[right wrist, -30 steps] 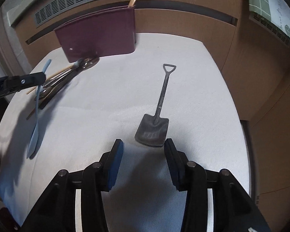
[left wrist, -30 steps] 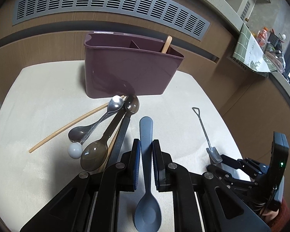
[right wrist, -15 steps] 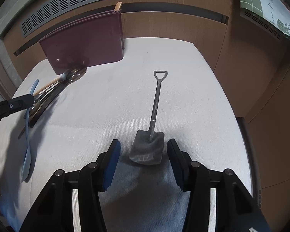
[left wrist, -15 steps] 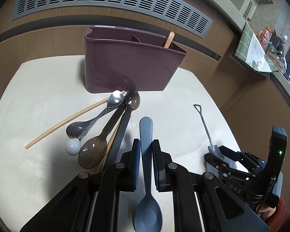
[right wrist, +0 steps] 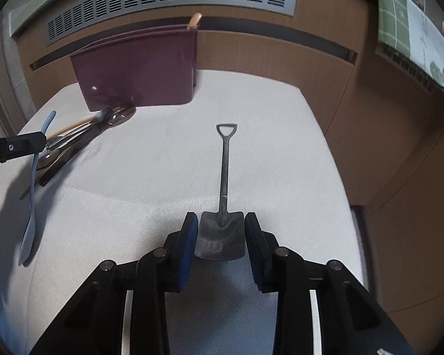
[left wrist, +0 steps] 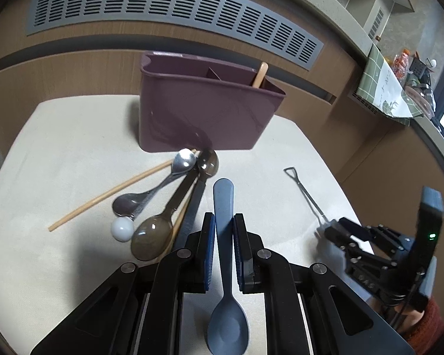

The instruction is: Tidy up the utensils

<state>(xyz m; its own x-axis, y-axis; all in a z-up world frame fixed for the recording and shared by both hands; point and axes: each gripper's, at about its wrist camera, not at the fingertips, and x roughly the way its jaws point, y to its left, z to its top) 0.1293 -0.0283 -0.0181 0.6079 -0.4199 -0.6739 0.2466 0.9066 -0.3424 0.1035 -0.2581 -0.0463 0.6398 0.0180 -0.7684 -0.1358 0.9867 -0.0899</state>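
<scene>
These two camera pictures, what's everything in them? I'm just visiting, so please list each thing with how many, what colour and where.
Utensil holder: one, maroon, divided inside, at the back of the table.
Wooden handle: one, tan, standing in the holder's right compartment.
Chopstick: at least one, tan, lying left of the pile.
Spoon pile: about three, metal and translucent brown, in front of the holder; one end has a white ball.
Blue spoon: one, grey-blue, clamped by its handle.
Shovel-shaped spoon: one, dark metal, lying alone on the right.
Table: one, cloth-covered, off-white.
Left gripper: black with blue pads, shut on the blue spoon.
Right gripper: black, open, straddling the shovel blade.
</scene>
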